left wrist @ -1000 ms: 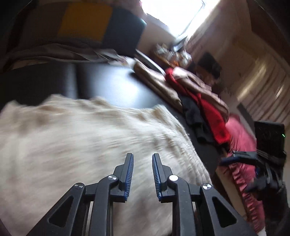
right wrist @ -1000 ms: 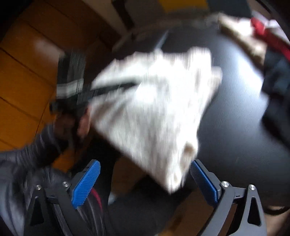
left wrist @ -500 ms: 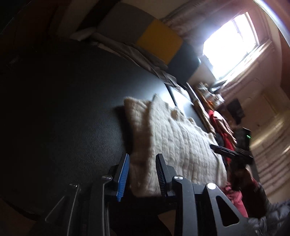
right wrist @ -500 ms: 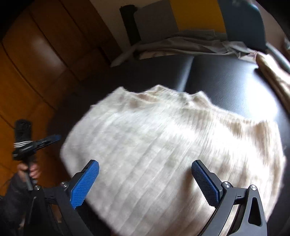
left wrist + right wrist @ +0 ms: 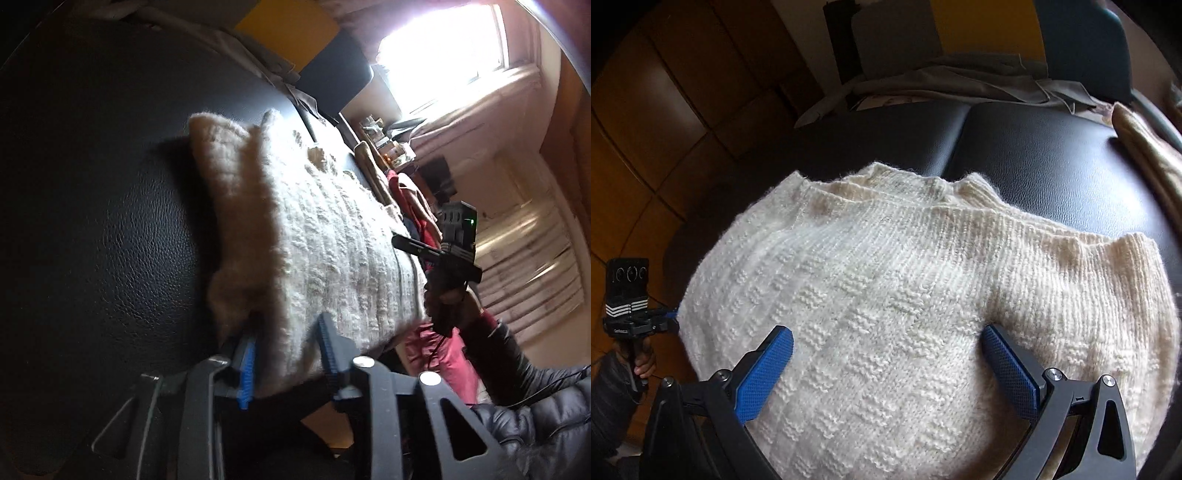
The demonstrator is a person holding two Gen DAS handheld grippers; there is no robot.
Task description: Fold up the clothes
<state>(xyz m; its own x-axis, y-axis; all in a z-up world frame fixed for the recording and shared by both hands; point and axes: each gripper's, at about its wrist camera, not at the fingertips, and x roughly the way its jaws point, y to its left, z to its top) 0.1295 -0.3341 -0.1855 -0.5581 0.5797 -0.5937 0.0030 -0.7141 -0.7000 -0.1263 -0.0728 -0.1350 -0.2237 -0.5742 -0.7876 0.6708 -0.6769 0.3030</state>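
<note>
Now, sweater (image 5: 905, 295): cream knit, spread on the black padded table (image 5: 1052, 147).
Left gripper (image 5: 286, 354): your fingers pinch its near edge.
Right gripper (image 5: 886, 363): spread wide above it, holding nothing.
Risk: loose fuzzy knit could slip your pinch and skew the fold.

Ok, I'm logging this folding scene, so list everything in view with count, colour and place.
sweater: one, cream knit, spread on the black surface.
padded surface: one, black leather-look, under the sweater.
grey cloth: one, crumpled at the far edge.
beige fabric: one, far right edge.
red clothes: pile, red and dark, beyond the sweater.
window: one, bright, far wall.
left gripper: fingers around the sweater's near edge, a gap showing.
right gripper: wide open above the sweater.
</note>
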